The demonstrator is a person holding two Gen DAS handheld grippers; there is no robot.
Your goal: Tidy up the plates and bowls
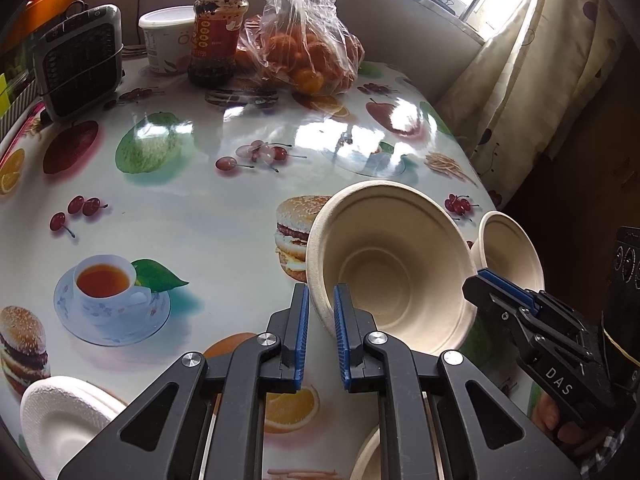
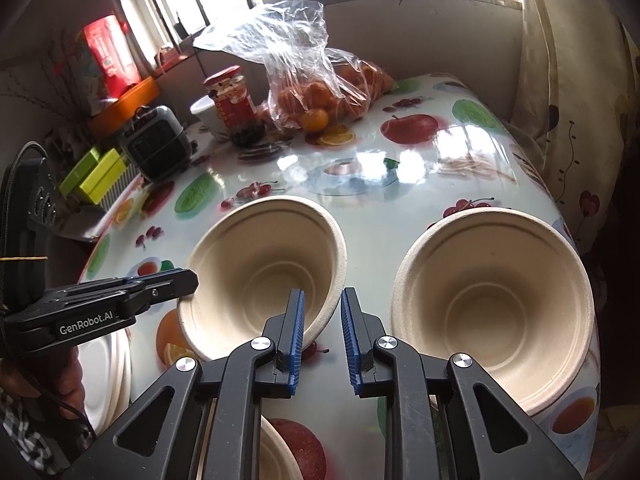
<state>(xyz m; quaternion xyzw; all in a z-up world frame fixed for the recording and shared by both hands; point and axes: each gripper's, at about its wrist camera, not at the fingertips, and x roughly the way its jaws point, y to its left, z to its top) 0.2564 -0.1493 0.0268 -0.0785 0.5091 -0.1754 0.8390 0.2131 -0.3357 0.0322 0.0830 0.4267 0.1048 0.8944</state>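
A beige paper bowl (image 1: 392, 264) is tilted, its left rim between the fingers of my left gripper (image 1: 321, 312), which is shut on it. It also shows in the right wrist view (image 2: 264, 268), with the left gripper (image 2: 176, 282) at its left rim. A second beige bowl (image 1: 510, 246) (image 2: 492, 296) stands to its right near the table edge. My right gripper (image 2: 322, 320) is open between the two bowls, its left finger by the first bowl's right rim; it shows in the left wrist view (image 1: 492, 284). White plates (image 1: 60, 420) (image 2: 106, 376) are stacked at the near left.
The fruit-print table (image 1: 200, 208) holds a bag of oranges (image 1: 308, 52), a red jar (image 1: 218, 32), a white tub (image 1: 166, 38) and a small heater (image 1: 80, 60) at the back. Another bowl rim (image 2: 278, 452) lies under my right gripper. A curtain (image 2: 572, 100) hangs at the right.
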